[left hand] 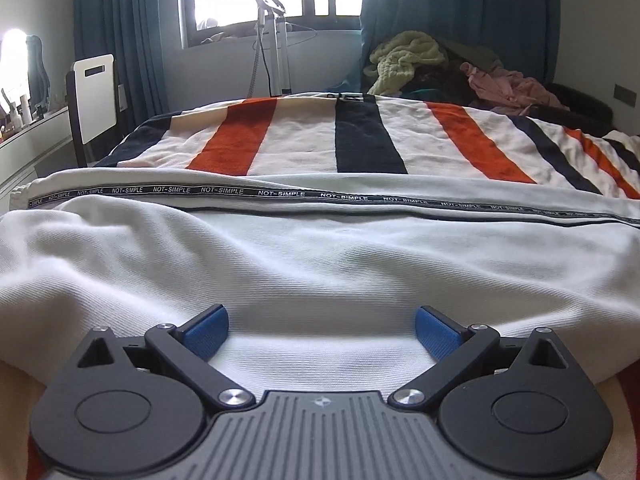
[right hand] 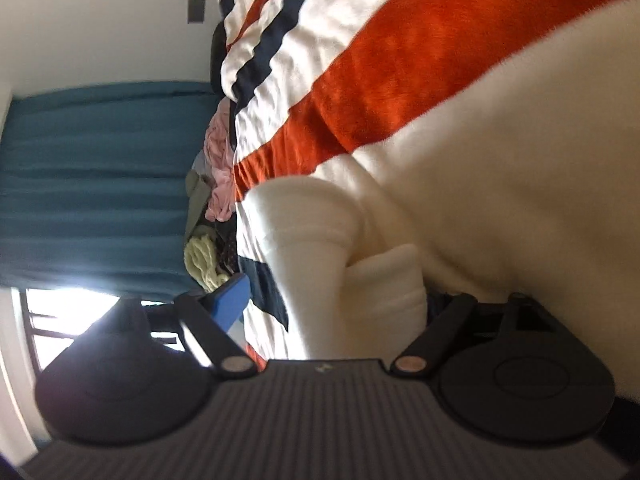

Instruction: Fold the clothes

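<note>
The left hand-held gripper (left hand: 321, 330) is held with its blue pads (left hand: 206, 330) spread wide apart, and nothing is clasped between them; it is set low against a white garment (left hand: 320, 264) that is spread directly ahead of it on the bed. A black tape printed "NOT-SIMPLE" (left hand: 280, 194) is seen running across the garment farther ahead, and beyond that a striped blanket (left hand: 360, 140) in cream, orange and navy is laid. A heap of unfolded clothes (left hand: 440, 72) is piled at the far right. In the right wrist view, rolled sideways, the right hand-held gripper (right hand: 332, 300) is seen with white ribbed fabric (right hand: 380, 280) bunched between its fingers; only one blue pad (right hand: 232, 300) is exposed, so whether the fabric is clamped cannot be told.
</note>
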`<state>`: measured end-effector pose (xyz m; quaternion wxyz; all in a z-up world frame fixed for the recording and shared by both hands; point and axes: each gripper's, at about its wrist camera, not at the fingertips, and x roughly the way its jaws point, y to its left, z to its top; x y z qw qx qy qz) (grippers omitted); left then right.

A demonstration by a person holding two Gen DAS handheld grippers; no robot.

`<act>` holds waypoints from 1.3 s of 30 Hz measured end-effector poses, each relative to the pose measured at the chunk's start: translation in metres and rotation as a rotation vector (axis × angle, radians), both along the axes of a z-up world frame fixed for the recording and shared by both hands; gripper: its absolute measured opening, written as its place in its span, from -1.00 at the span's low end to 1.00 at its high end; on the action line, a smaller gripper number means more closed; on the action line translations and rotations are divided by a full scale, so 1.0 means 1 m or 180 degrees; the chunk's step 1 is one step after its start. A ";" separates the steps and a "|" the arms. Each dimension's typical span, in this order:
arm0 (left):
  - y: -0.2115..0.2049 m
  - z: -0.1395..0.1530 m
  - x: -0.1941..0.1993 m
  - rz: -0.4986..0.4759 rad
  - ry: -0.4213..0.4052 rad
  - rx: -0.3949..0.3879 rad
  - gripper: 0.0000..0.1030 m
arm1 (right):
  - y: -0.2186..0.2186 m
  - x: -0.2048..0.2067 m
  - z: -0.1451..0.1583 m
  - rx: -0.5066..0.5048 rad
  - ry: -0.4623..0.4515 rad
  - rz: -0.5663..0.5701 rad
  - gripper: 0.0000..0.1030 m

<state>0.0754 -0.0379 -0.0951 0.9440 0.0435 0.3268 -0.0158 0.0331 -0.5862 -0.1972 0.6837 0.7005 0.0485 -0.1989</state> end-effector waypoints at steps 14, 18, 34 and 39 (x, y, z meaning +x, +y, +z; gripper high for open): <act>0.001 0.000 -0.001 0.0004 0.0003 0.0019 0.96 | -0.002 0.016 0.004 -0.0365 0.0192 0.0343 0.44; 0.001 0.000 -0.001 0.0029 0.0003 0.0029 0.98 | 0.000 0.017 0.006 -0.0422 0.0265 0.0361 0.45; 0.011 0.026 -0.005 0.0145 -0.0018 0.0051 0.98 | 0.134 0.014 0.153 -0.3635 0.0426 0.0738 -0.58; 0.044 0.063 -0.018 0.0344 -0.0471 0.0047 0.99 | 0.256 -0.004 0.185 -0.4959 0.0064 0.1054 -0.60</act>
